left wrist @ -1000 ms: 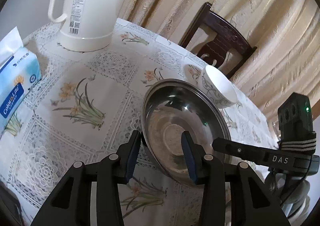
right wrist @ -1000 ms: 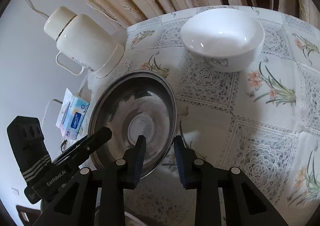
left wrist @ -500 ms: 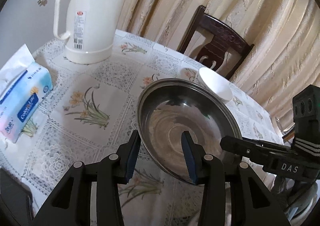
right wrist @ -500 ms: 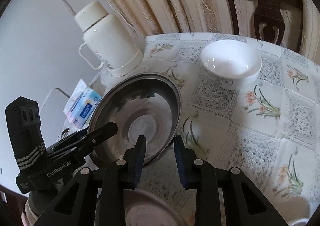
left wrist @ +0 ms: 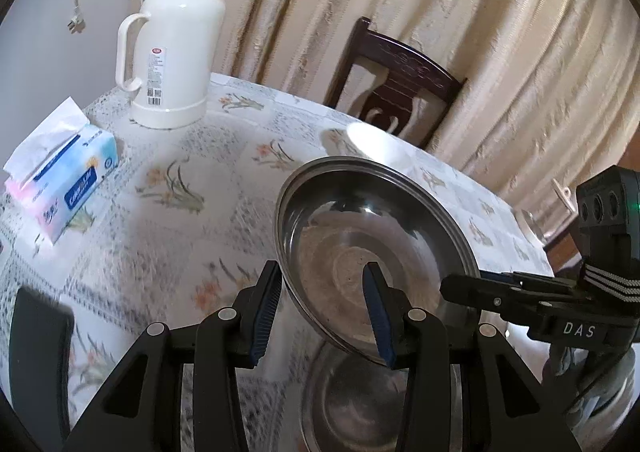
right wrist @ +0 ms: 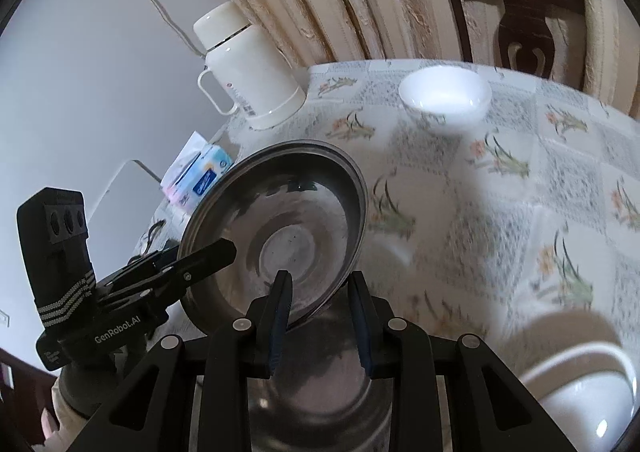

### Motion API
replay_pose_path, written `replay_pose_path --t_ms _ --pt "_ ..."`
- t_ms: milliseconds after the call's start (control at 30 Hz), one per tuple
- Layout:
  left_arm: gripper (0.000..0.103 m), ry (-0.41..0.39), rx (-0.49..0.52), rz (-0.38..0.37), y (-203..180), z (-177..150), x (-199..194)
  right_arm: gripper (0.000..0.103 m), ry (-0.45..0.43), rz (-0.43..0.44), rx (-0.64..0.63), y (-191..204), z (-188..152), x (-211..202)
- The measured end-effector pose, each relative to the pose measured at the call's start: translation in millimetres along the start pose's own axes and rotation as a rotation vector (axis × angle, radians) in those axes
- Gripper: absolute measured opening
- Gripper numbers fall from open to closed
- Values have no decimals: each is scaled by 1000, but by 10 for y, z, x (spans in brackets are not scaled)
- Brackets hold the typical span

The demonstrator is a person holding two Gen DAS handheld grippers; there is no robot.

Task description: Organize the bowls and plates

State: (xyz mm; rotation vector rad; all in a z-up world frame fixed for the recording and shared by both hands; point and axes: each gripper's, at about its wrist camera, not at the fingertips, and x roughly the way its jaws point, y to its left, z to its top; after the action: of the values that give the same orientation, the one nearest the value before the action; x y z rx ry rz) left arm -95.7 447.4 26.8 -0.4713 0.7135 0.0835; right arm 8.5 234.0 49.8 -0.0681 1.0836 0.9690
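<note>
Left wrist view: the left gripper (left wrist: 322, 308) pinches the near rim of the steel bowl (left wrist: 360, 248) at frame centre, tilted above the floral tablecloth (left wrist: 160, 212); a second steel bowl (left wrist: 360, 408) sits below it at the bottom edge. Right wrist view: the right gripper (right wrist: 320, 312) clamps the same bowl's rim, lower centre. A white bowl (right wrist: 444, 98) stands upper right, beside a white thermos (right wrist: 248, 68).
</note>
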Motion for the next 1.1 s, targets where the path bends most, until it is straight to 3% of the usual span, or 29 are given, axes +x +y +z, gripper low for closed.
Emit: replay_pose_path --t_ms 567,1100 --pt "43 46 45 -4 -249 -561 -255 31 22 -3 28 19 -483 -158" --pt "46 109 40 -18 -279 -751 -215 31 55 -19 74 -74 -684 -88"
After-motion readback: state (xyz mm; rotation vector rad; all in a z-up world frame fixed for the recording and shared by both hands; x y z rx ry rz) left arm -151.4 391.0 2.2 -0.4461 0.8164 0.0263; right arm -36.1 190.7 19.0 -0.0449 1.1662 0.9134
